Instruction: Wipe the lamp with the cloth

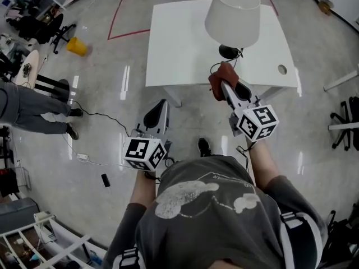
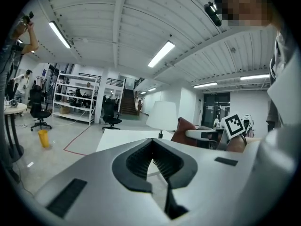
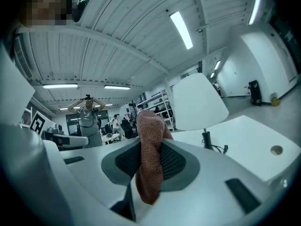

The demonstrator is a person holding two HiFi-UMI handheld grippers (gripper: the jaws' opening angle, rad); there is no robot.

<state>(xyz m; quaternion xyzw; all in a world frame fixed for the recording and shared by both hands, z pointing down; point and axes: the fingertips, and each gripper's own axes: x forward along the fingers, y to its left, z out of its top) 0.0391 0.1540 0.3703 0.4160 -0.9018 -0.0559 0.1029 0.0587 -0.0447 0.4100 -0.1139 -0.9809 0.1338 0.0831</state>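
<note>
Cloth [image 3: 149,160] clamped in right tongs [image 1: 222,86] near lamp [image 1: 233,15]; left tongs [image 1: 162,104] together.

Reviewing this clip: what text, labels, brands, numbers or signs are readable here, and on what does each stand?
No readable words or numbers in any view.
Left marker cube and right marker cube: black-and-white square patterns only, no letters.
Person's shirt: pale graphic, no legible words.
Lampshade and table: no print visible.
</note>
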